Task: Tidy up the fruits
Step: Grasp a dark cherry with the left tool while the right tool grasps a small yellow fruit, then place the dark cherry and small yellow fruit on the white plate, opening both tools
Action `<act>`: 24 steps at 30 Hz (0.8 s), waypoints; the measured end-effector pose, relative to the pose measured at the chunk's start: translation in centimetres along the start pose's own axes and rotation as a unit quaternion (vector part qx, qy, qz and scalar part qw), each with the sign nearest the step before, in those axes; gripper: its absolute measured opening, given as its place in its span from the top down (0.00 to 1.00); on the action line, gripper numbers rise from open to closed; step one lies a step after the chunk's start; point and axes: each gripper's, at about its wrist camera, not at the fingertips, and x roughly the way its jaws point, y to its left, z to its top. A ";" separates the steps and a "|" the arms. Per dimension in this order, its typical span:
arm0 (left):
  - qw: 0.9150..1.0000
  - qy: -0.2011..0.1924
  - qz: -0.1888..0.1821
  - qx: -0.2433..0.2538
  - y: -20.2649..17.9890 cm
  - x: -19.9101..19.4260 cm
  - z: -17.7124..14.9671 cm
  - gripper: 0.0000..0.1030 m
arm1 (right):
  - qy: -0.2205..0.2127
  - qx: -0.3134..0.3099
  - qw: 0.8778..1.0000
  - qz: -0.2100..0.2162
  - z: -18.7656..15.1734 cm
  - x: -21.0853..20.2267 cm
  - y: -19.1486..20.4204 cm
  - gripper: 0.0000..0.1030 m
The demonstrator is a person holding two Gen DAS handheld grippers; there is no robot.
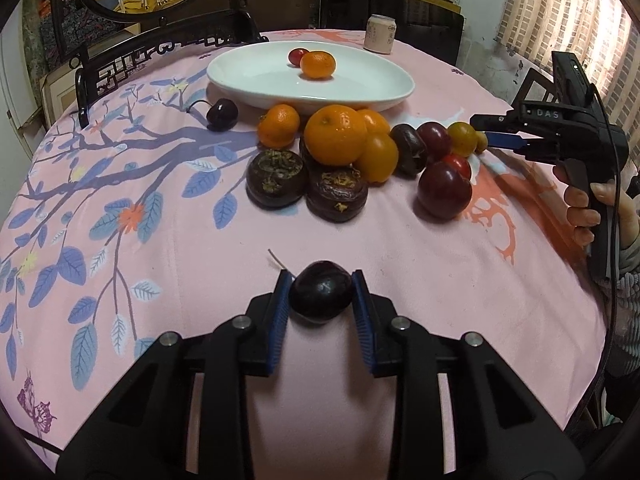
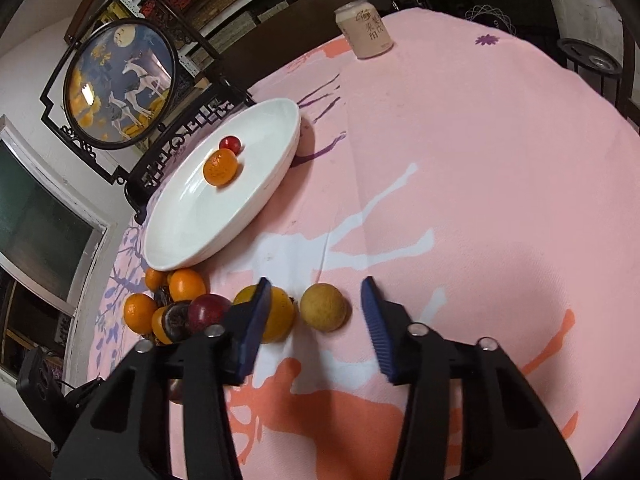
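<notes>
My left claw [image 1: 321, 294] pinches a dark cherry [image 1: 321, 293] just above the cloth [image 1: 400, 272], well short of the plate [image 1: 256, 80]. My right claw [image 2: 316, 312] stands spread around a small yellow fruit [image 2: 325, 307], pads not touching it. The cherry is round and slick; squeezed off-centre, I think it may squirt out. The right pad could nudge the orange neighbour [image 2: 278, 316] and scatter the pile.
</notes>
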 end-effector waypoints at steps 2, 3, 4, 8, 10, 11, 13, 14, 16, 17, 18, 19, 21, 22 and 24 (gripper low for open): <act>1.000 0.000 0.000 0.000 0.0 0.0 0.0 0.70 | -0.001 0.001 1.000 0.002 0.1 0.0 -0.1 0.67; 1.000 0.000 0.000 0.000 0.0 0.0 0.0 0.70 | -0.002 0.000 1.000 -0.004 0.1 0.0 -0.1 0.67; 1.000 0.000 0.001 0.001 0.0 0.0 0.0 0.70 | -0.001 -0.001 1.000 -0.009 0.0 0.1 -0.1 0.67; 1.000 0.001 0.005 0.004 -0.1 0.0 0.0 0.70 | 0.002 -0.054 0.997 -0.048 -0.5 0.7 1.4 0.66; 1.000 0.001 0.005 0.004 -0.1 0.0 0.0 0.70 | 0.003 -0.080 0.995 -0.063 -0.8 0.9 2.0 0.67; 1.000 0.002 0.006 0.005 -0.2 0.0 0.0 0.70 | 0.002 -0.097 0.992 -0.076 -1.0 1.0 2.4 0.68; 1.000 0.002 0.008 0.006 -0.3 0.1 0.0 0.69 | -0.001 -0.147 0.983 -0.112 -1.6 1.4 3.7 0.74; 1.000 0.002 0.009 0.007 -0.3 0.1 0.0 0.69 | 0.002 -0.173 0.977 -0.126 -2.0 1.7 4.5 0.77; 1.000 0.002 0.015 0.012 -0.5 0.1 0.1 0.69 | -0.002 -0.191 0.971 -0.142 -2.2 1.8 4.9 0.77; 1.000 0.002 0.018 0.012 -0.6 0.1 0.1 0.70 | -0.002 -0.193 0.971 -0.142 -2.2 1.8 4.9 0.77; 1.000 0.001 0.021 0.011 -0.5 0.2 0.3 0.70 | -0.003 -0.191 0.972 -0.140 -2.1 1.8 4.8 0.78; 1.000 -0.001 0.025 0.009 -0.4 0.2 0.6 0.70 | -0.005 -0.188 0.973 -0.133 -2.0 1.6 4.8 0.78; 0.999 -0.007 0.035 0.005 0.0 0.3 2.1 0.70 | -0.017 -0.181 0.977 -0.113 -1.1 0.9 5.2 0.78; 0.999 -0.012 0.038 0.002 0.3 0.3 3.1 0.70 | -0.022 -0.182 0.977 -0.108 -0.6 0.7 5.7 0.78; 0.999 -0.030 0.039 -0.010 0.8 0.1 6.1 0.70 | -0.036 -0.184 0.978 -0.093 1.0 0.1 7.0 0.77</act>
